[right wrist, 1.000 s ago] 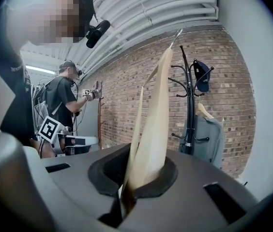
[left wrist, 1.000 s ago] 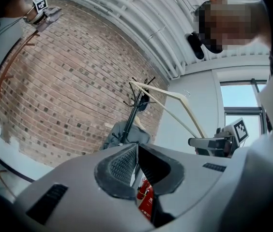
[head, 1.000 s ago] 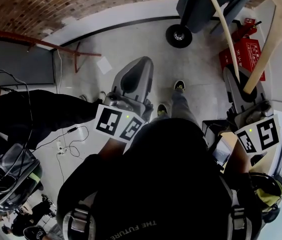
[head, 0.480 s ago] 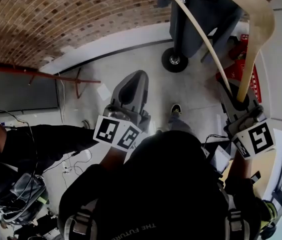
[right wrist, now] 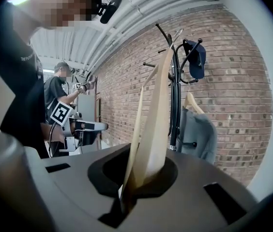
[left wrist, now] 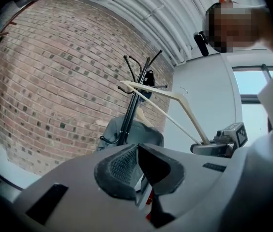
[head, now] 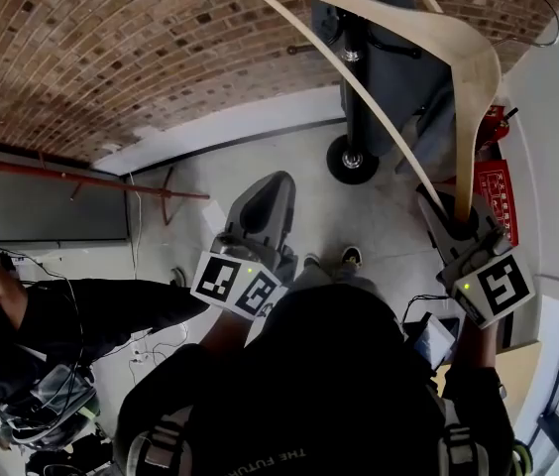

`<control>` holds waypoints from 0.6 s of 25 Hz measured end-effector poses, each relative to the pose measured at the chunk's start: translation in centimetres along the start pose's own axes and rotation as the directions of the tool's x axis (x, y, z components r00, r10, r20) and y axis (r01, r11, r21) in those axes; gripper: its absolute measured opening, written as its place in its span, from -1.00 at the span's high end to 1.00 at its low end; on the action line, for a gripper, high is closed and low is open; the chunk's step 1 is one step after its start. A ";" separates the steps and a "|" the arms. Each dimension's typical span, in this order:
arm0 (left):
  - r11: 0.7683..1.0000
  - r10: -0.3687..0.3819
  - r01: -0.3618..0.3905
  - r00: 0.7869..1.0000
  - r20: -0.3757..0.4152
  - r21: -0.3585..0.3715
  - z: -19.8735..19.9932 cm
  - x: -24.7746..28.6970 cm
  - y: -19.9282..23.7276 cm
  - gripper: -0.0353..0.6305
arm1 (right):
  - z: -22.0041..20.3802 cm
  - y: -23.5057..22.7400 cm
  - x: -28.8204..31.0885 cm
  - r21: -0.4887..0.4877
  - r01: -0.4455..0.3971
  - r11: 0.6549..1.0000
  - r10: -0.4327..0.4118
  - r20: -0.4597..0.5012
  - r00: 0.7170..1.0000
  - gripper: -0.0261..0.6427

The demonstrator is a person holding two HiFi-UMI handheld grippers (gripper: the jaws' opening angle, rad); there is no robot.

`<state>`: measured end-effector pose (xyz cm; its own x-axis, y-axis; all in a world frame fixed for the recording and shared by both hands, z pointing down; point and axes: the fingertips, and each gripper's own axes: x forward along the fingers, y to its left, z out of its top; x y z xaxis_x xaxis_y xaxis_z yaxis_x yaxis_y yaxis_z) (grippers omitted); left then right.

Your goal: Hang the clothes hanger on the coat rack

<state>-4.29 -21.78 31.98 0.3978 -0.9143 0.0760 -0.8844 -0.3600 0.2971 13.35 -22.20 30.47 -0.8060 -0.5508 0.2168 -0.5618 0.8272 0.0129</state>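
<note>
A light wooden hanger (head: 478, 77) with a wire hook (head: 549, 13) stands upward from my right gripper (head: 450, 214), which is shut on the lower end of one arm. In the right gripper view the hanger (right wrist: 153, 124) rises out of the jaws beside the black coat rack (right wrist: 175, 105). The coat rack pole (head: 354, 58) stands on a wheeled base just ahead, and the hanger's top crosses in front of it. My left gripper (head: 268, 196) is held level to the left with its jaws together and nothing in them; its own view shows the gripper (left wrist: 137, 153), the rack (left wrist: 136, 88) and the hanger (left wrist: 175, 115).
A grey jacket (right wrist: 199, 134) on another hanger and a dark cap (right wrist: 195, 57) hang on the rack. A brick wall (head: 111, 58) is behind it. A red box (head: 498, 186) stands by the white wall at the right. Another person (right wrist: 59, 91) stands further back.
Both grippers have moved forward toward the coat rack. The rack pole and brick wall now fill more of the head view, and the hanger's top has come across the pole.
</note>
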 end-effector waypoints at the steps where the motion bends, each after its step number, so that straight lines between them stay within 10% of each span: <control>1: 1.000 -0.001 0.001 1.000 -0.003 0.000 0.1 0.3 0.1 0.80 | 0.0 -0.2 0.3 -0.001 -0.005 1.000 0.005 -0.006 1.000 0.87; 15: 0.995 -0.096 0.097 0.995 0.029 -0.023 2.3 7.2 5.3 0.80 | 1.2 -4.4 6.2 -0.099 0.039 0.994 -0.050 -0.114 0.992 0.87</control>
<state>-6.72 -30.69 31.91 0.4739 -0.8804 0.0193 -0.8356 -0.4427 0.3252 10.65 -29.40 30.62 -0.7503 -0.5751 0.3262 -0.5714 0.8122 0.1176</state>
